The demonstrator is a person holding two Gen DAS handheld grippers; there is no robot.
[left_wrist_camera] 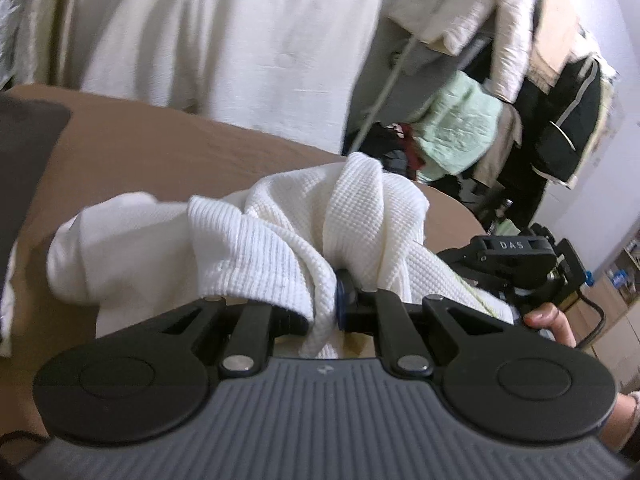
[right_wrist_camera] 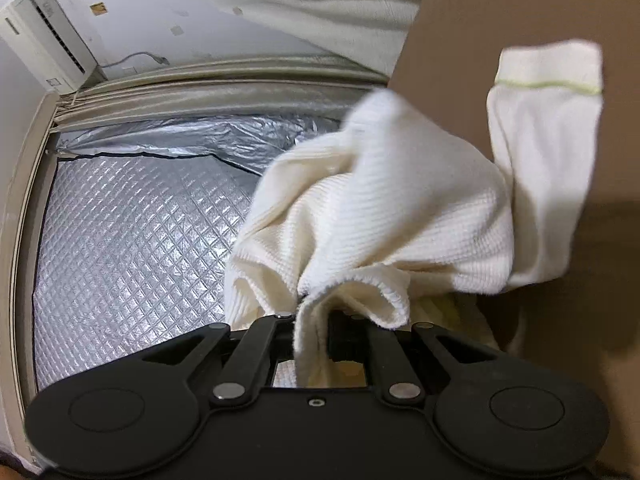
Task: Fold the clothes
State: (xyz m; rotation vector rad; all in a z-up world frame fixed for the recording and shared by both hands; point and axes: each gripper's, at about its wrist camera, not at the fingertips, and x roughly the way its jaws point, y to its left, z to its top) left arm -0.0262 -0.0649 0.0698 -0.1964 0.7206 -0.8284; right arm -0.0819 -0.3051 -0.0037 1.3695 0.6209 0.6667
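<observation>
Both left gripper and right gripper fingers pinch the white garment.

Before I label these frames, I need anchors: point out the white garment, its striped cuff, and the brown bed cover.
garment (left_wrist_camera: 280,232): left wrist view, on the bunched waffle knit.
cuff (right_wrist_camera: 550,66): right wrist view, on the band above the green stripe.
bed cover (left_wrist_camera: 160,152): left wrist view, on bare brown fabric behind the garment.
</observation>
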